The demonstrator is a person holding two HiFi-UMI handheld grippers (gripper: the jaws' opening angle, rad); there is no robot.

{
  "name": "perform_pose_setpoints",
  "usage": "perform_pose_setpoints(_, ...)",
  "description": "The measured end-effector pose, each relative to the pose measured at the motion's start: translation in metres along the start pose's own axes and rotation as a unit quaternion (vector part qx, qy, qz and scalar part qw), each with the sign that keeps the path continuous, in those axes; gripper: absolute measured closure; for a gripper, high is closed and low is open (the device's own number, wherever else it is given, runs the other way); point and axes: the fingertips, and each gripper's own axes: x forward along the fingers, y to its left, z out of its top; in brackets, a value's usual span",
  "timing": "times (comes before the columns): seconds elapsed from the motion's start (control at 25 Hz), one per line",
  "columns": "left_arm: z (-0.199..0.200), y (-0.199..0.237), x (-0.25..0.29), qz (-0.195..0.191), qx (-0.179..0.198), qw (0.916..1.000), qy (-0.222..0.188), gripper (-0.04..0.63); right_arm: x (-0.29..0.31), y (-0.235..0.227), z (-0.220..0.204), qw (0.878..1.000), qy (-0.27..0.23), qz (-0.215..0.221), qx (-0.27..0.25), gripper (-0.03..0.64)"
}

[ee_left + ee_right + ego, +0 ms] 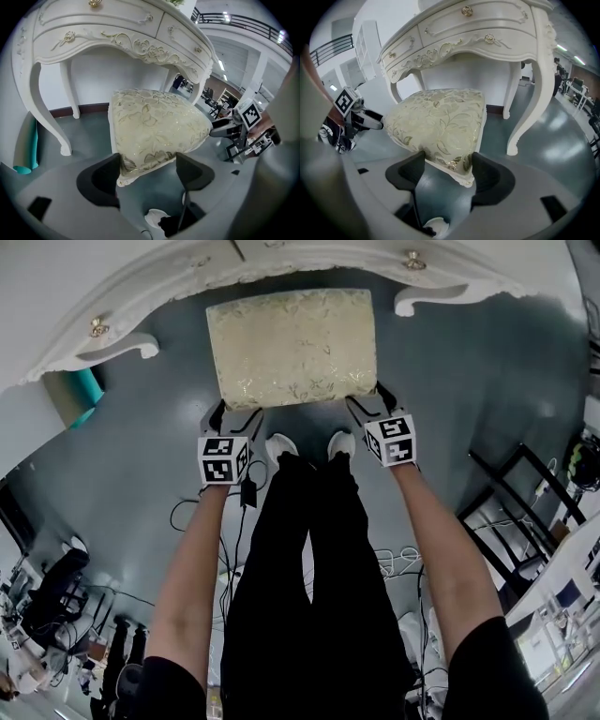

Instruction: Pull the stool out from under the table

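Two near corners of one stool (292, 345) are taken up, one per gripper. Head view: the stool, cream floral cushion on a white frame, stands at 12 o'clock from the person's shoes (281, 444), its far edge at the apron of the white table (141, 287), the rest lying clear on the grey floor (450, 362). The left gripper (236, 416) sits at the cushion's 7 o'clock corner and the right gripper (373, 401) at its 5 o'clock corner. Left gripper view: the jaws stand fairly wide and bracket the corner of the stool (157, 129). The 9 o'clock pad lies against the cushion and frame, and the 3 o'clock pad meets the cushion edge, so the gripper reads as closed on the corner. The table drawers (117, 42) run from 11 to 1 o'clock above. Right gripper view: the jaws stand at a medium gap and close on the frame-and-cushion corner of the stool (440, 122), with a curved table leg (529, 93) at 2 o'clock. Handling, by judgement: the frame is stiff and the padding soft and yielding, so the better hold is on the white rail under the cushion. The stool is probably light enough to slide. The glossy paint may slip, and the carved trim could mark under pinching. An even pull at both corners should keep it straight.
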Motion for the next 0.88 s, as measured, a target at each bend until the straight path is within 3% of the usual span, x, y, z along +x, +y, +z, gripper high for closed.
perform_pose_setpoints(0.56,-0.021,0.000,-0.005,0.002,-0.011,0.9999,0.003,0.216,0.006,0.009,-0.009,1.000,-0.001,0.005,-0.010,0.288)
perform_pose_setpoints(0.88,-0.038,-0.006,-0.012,0.009,-0.009,0.9997,0.023,0.216,0.001,0.017,-0.017,0.999,0.029,0.005,-0.014,0.288)
